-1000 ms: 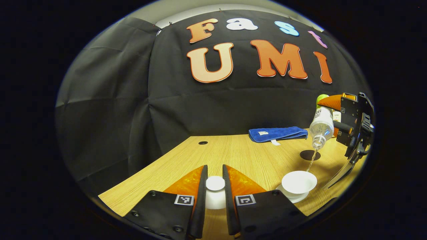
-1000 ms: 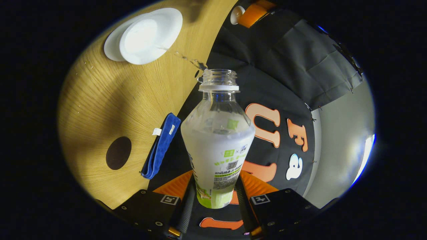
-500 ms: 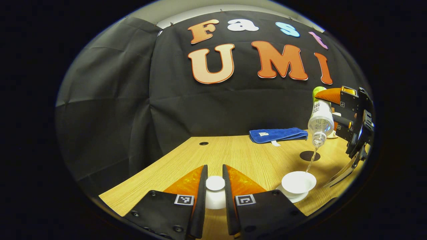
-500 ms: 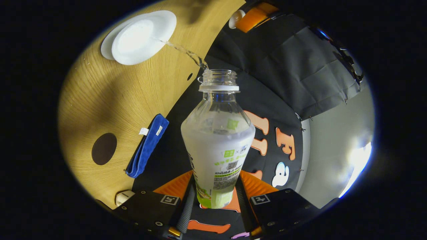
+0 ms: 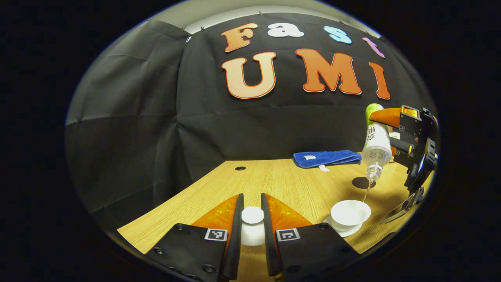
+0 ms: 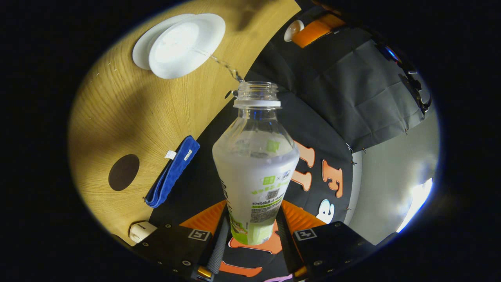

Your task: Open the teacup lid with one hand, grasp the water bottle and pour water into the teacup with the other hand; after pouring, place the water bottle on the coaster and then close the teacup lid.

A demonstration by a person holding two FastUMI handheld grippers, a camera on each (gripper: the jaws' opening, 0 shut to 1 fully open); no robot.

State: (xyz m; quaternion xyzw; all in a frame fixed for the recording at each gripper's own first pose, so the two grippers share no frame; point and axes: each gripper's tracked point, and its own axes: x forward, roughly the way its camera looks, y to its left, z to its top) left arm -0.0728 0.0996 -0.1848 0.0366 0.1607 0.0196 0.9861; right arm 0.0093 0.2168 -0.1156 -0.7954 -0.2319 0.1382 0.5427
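In the left gripper view, left gripper [image 5: 252, 219] clamps the teacup lid [image 5: 252, 215] above the table [image 5: 282, 184]; the teacup [image 5: 350, 212] sits on its saucer [image 5: 339, 230] at right, water bottle [image 5: 376, 147] tipped above it, thin stream falling. In the right gripper view, right gripper [image 6: 252, 235] pinches the bottle [image 6: 256, 164]; coaster [image 6: 123, 172] lies beside blue towel [image 6: 172, 172].

One water bottle [image 6: 255, 164], one teacup [image 5: 350, 213], one lid [image 5: 252, 215], one saucer [image 5: 344, 232], one blue towel [image 5: 327, 157], one dark coaster [image 5: 363, 182], two grippers.

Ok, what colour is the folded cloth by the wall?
Blue, with a small white tag; the cloth shows best in the left gripper view.
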